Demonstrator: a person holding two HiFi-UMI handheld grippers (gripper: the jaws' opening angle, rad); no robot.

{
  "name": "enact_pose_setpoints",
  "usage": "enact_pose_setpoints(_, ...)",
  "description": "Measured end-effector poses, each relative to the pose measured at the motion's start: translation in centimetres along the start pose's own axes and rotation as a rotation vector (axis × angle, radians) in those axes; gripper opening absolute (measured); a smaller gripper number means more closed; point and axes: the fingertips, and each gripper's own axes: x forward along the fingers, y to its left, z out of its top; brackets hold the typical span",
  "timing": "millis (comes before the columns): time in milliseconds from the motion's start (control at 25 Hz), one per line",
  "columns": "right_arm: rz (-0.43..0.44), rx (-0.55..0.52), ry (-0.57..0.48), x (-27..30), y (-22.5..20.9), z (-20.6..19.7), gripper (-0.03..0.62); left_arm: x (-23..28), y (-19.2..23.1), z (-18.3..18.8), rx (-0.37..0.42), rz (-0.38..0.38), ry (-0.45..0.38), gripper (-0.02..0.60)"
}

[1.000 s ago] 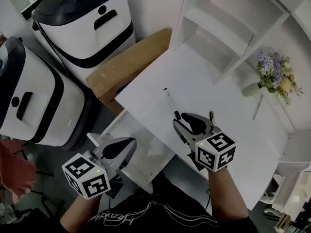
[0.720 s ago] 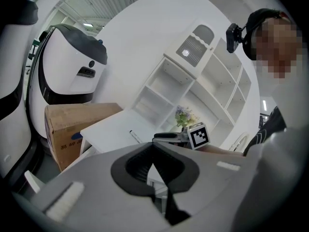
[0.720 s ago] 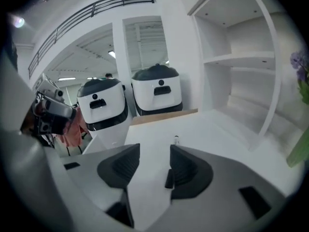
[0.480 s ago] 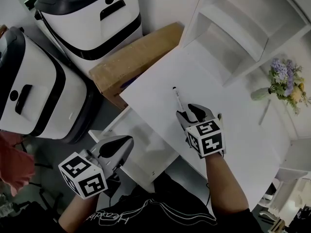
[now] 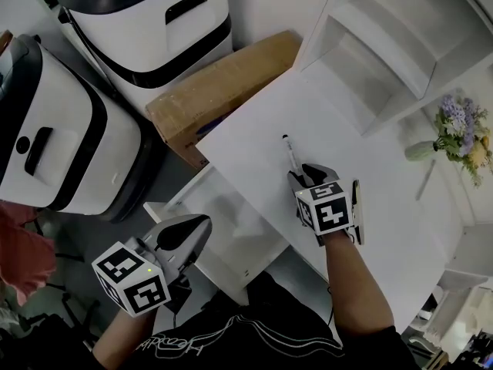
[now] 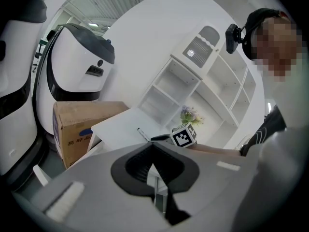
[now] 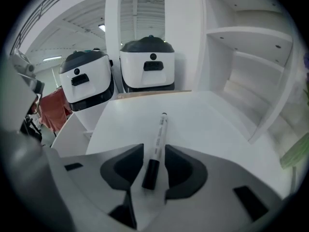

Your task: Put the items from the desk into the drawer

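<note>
A white marker [image 5: 291, 154] with a black cap lies on the white desk [image 5: 254, 129]. My right gripper [image 5: 306, 174] has come down over its near end. In the right gripper view the capped end of the marker [image 7: 158, 139] lies between the jaws of the right gripper [image 7: 153, 150], which have just been closing; a thin gap still shows on each side. A dark pen [image 5: 357, 203] lies just right of that gripper. My left gripper [image 5: 194, 228] hovers over the open white drawer [image 5: 231, 237], shut and holding nothing. In the left gripper view its tips [image 6: 153, 148] meet.
A cardboard box [image 5: 223, 83] leans against the desk's far left edge. Two white machines with black tops [image 5: 146, 21] [image 5: 46, 129] stand beyond it. A white shelf unit [image 5: 385, 45] and a flower vase [image 5: 462, 129] occupy the desk's far side.
My right gripper has dropped and tilted down over the marker, so the cap end now sits between its jaws. The left gripper has hardly shifted.
</note>
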Motion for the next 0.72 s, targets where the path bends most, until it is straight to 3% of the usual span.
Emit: enact_pose_setpoints(720,0.024,0.103,0.023,0.5,-0.2,-0.5,0.074,-1.4,1.4,-0.7,-0.037,0.047,-0.011,0.008)
